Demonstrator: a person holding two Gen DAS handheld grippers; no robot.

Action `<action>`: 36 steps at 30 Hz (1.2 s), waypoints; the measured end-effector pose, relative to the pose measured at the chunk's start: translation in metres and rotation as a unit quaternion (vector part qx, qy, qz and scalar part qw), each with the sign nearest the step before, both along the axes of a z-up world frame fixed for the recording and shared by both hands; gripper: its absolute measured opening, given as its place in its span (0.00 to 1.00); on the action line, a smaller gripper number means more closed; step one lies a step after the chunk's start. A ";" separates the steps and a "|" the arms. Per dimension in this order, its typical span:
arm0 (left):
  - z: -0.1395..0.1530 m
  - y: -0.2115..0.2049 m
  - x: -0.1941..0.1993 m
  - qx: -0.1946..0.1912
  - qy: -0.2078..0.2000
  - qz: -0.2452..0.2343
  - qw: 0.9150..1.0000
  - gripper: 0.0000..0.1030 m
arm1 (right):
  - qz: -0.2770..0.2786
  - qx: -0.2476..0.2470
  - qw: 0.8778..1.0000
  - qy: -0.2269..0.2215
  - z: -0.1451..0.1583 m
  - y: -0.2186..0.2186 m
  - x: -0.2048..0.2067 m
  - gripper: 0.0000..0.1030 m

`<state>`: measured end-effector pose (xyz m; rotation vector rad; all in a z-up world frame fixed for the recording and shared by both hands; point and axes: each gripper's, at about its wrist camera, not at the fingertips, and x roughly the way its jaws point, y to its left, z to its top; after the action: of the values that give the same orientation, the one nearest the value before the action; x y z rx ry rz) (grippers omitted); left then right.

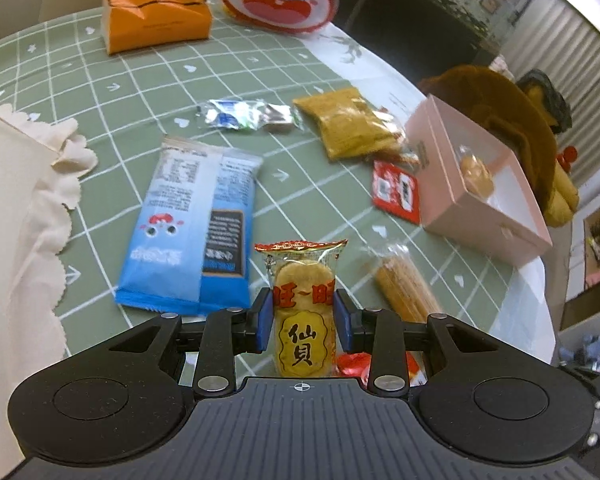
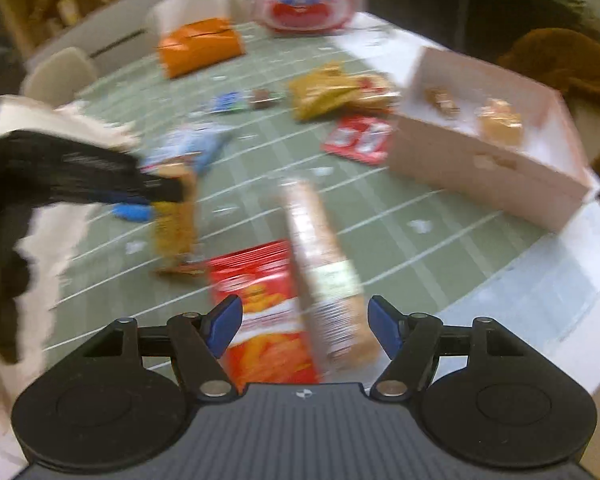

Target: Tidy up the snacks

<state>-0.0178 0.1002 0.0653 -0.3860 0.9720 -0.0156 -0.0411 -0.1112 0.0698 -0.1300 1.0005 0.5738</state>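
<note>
Left gripper (image 1: 303, 316) level, fingers (image 1: 265, 316) clamping rice cracker (image 1: 304, 320)

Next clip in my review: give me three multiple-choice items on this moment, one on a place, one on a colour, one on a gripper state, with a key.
1. Where does the pink box sit?
A. near the table's right edge
B. on the orange tissue pack
C. under the blue snack bag

2. What colour is the tissue pack?
A. purple
B. orange
C. black

3. How does the left gripper stand?
A. open over bare cloth
B. out of view
C. shut on the rice cracker packet

Key: 1 A, the box lies by the tablecloth's right rim. 2 B, its wrapper is orange. 3 C, both blue pads press the packet's sides, while the right gripper has its jaws spread.
</note>
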 end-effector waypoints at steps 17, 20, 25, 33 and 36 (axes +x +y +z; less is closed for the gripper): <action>-0.007 -0.038 -0.036 -0.017 0.012 -0.078 0.997 0.36 | -0.076 -0.050 0.995 0.031 -0.038 -0.010 -0.011 0.55; -0.013 -0.040 -0.041 -0.021 0.018 -0.080 0.996 0.36 | -0.107 -0.037 0.993 0.041 -0.039 -0.022 -0.017 0.55; -0.023 -0.047 -0.049 -0.026 0.030 -0.084 0.996 0.36 | -0.099 -0.021 0.993 0.059 -0.036 -0.022 -0.029 0.59; -0.027 -0.062 -0.061 -0.016 0.034 -0.085 0.996 0.36 | -0.078 -0.049 0.995 0.033 -0.037 -0.015 -0.029 0.60; -0.025 -0.062 -0.064 -0.018 0.030 -0.079 0.996 0.36 | -0.074 -0.059 0.995 0.034 -0.037 -0.013 -0.026 0.60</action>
<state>-0.0816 0.0385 0.0400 -0.3434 1.0611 -0.1671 -0.0674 -0.1241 0.0324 -0.1398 1.0997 0.3854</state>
